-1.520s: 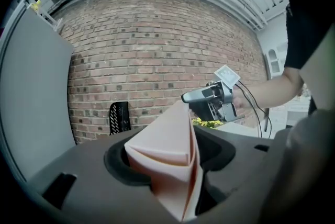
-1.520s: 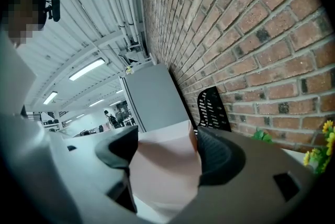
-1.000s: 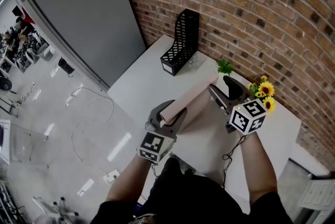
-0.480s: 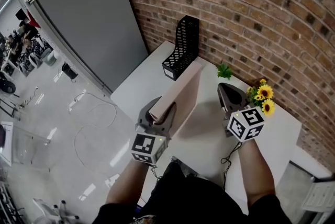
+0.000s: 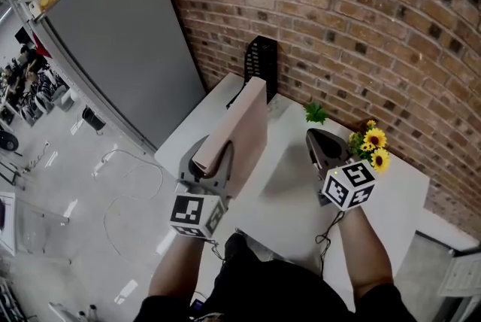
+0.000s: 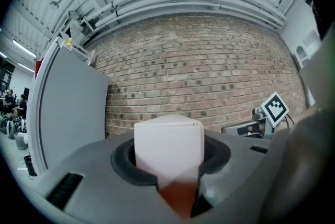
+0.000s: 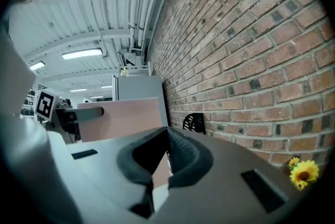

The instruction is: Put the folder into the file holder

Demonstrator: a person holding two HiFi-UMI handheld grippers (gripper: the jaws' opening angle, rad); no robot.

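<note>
room: white table (image 5: 297,196) set against a brick wall (image 5: 361,19), sunflowers (image 5: 373,145) at centre right
left gripper (image 5: 210,165): your jaws are clenched on the near end of the pale pink folder (image 5: 244,129), centre left
folder: held on edge above the table, far end rising toward the frame's top
file holder (image 5: 261,59): black mesh, upright by the wall, top centre, folder not yet inside
right gripper (image 5: 323,150): your jaws are closed together, empty, well apart from the folder
</note>
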